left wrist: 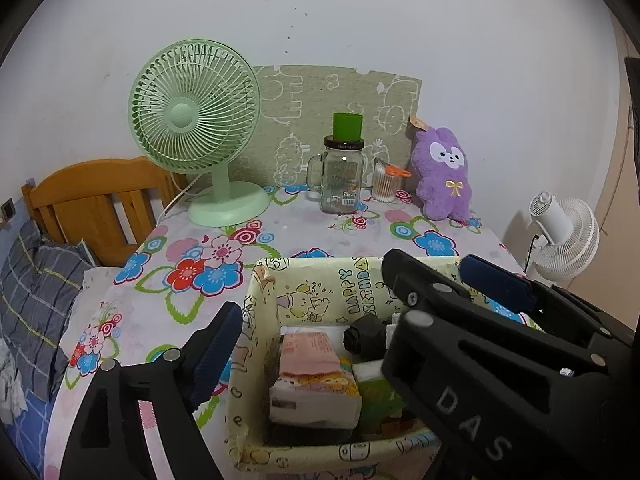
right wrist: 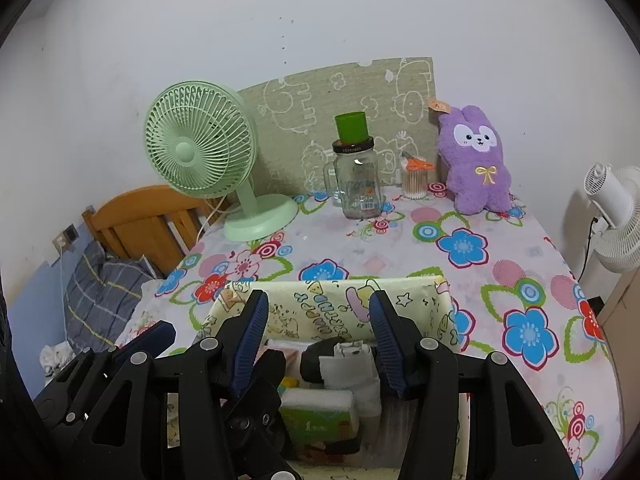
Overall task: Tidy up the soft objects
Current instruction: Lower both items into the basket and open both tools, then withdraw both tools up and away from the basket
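Observation:
A purple plush rabbit (left wrist: 442, 174) sits upright at the back right of the floral table, against the wall; it also shows in the right wrist view (right wrist: 474, 160). A cream patterned box (left wrist: 256, 360) near the front holds tissue packs (left wrist: 316, 384), a rolled black item (left wrist: 366, 338) and other soft packs; the box (right wrist: 328, 304) shows in the right wrist view too. My left gripper (left wrist: 308, 320) is open over the box, empty. My right gripper (right wrist: 318, 332) is open above the box, empty; it also shows in the left wrist view (left wrist: 440, 276).
A green desk fan (left wrist: 196, 120) stands back left. A glass mug jar (left wrist: 340, 176) with a green cup on top and a cotton-swab jar (left wrist: 386, 184) stand mid-back. A wooden headboard (left wrist: 96, 196) and bedding lie left; a white fan (left wrist: 564, 232) stands right.

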The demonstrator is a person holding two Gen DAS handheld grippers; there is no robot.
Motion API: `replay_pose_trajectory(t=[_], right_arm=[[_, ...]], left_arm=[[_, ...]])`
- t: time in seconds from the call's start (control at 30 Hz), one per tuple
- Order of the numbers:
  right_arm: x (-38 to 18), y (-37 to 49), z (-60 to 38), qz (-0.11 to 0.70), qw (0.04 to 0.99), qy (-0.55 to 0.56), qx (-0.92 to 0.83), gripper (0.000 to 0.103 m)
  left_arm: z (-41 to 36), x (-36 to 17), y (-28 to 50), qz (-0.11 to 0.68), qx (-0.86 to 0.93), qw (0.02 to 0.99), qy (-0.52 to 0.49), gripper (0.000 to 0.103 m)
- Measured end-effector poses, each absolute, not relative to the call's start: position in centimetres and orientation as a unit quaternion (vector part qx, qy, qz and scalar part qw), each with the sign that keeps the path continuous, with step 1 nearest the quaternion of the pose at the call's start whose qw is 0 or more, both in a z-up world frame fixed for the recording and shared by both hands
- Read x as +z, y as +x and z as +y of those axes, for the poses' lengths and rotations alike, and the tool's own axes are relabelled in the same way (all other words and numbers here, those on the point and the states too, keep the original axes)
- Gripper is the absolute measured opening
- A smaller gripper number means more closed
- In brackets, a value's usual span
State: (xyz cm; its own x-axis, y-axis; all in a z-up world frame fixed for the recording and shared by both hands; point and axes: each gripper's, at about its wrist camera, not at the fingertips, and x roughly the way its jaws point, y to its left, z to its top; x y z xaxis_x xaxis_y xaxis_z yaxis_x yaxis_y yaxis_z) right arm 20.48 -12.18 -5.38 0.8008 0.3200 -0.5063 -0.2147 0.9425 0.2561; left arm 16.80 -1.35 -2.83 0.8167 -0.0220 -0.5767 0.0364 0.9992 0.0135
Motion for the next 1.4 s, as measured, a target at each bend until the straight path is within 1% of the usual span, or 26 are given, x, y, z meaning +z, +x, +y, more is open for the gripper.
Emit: replay_pose_trajectory(t=[0.07,0.2,0.4,0.47,0.67,1.4], right_arm=[[-5.2,20.0,-12.3,0.278,0.946,0.092,0.141,0.07],[-4.8,18.8,-12.4,0.269,0.95,0.082,0.135,0.078],[-4.4,17.0,-12.8,0.262,0.954,0.074,0.126,0.09],[-4.2,16.5,-13.0,0.26,0.955,0.07,0.124,0.092],[-3.8,14.7,-13.6,0.254,0.959,0.063,0.11,0.103],[-2.1,6.4,-16.7,0.218,0.972,0.059,0.067,0.103]], left_arm=[[-1.4,-2.7,16.5,0.301,-0.016,0.953,0.01,0.09],[-1.4,-2.5,15.7,0.298,-0.015,0.954,0.007,0.096],[-1.7,-2.1,14.3,0.291,-0.017,0.956,0.011,0.101],[-1.8,-1.9,13.8,0.289,-0.017,0.957,0.013,0.103],[-2.3,-1.6,12.3,0.284,-0.03,0.958,0.015,0.103],[-1.6,0.2,5.3,0.245,-0.013,0.969,0.012,0.103]])
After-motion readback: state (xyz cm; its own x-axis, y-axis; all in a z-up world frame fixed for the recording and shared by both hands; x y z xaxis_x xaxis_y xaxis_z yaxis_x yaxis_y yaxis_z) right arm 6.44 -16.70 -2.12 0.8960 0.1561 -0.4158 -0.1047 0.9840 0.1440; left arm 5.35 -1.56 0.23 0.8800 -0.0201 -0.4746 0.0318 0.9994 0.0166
